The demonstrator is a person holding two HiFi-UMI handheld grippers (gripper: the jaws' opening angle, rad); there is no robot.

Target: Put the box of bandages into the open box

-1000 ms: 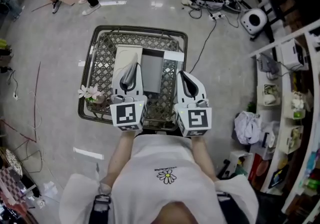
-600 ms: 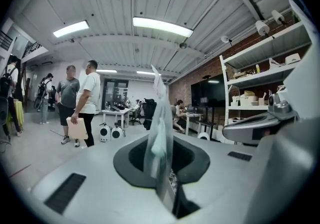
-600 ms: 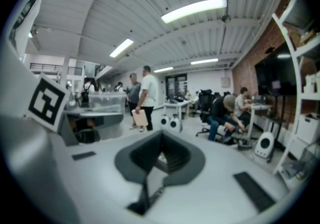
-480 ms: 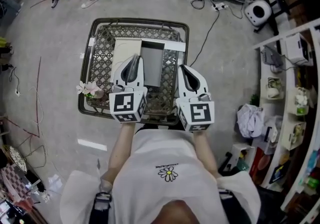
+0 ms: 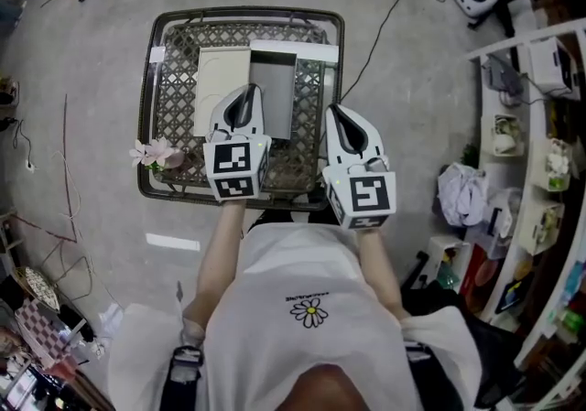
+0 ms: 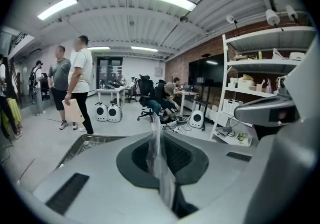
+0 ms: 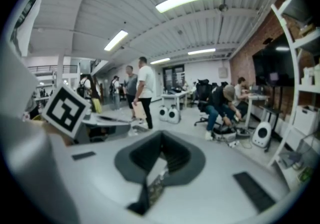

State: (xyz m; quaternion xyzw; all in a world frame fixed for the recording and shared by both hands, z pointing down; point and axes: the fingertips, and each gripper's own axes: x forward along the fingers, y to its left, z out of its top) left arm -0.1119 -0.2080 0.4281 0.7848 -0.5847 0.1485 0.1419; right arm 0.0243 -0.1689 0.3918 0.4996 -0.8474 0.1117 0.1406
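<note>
A wire shopping cart (image 5: 146, 107) holds a flat cream box (image 5: 222, 78) and, to its right, a grey open box (image 5: 273, 89) with a white flap (image 5: 295, 52) at its far edge. My left gripper (image 5: 247, 91) hangs over the near edge of both boxes; its jaws have just closed further and now stand shut. In the left gripper view only a thin clear sliver shows between the jaws of the left gripper (image 6: 152, 123). My right gripper (image 5: 335, 113) is shut over the cart's right side, and cart mesh shows through the narrow slit of the right gripper (image 7: 159, 160).
A pink flower (image 5: 156, 155) sits on the cart's near left corner. Shelves (image 5: 540, 125) with goods line the right side. Cables (image 5: 380, 25) trail across the floor beyond the cart. People (image 6: 80, 83) stand farther off on the floor.
Both grippers have sunk lower over the near part of the cart, the left one more and tipping downward. The cart sits higher in the head view.
</note>
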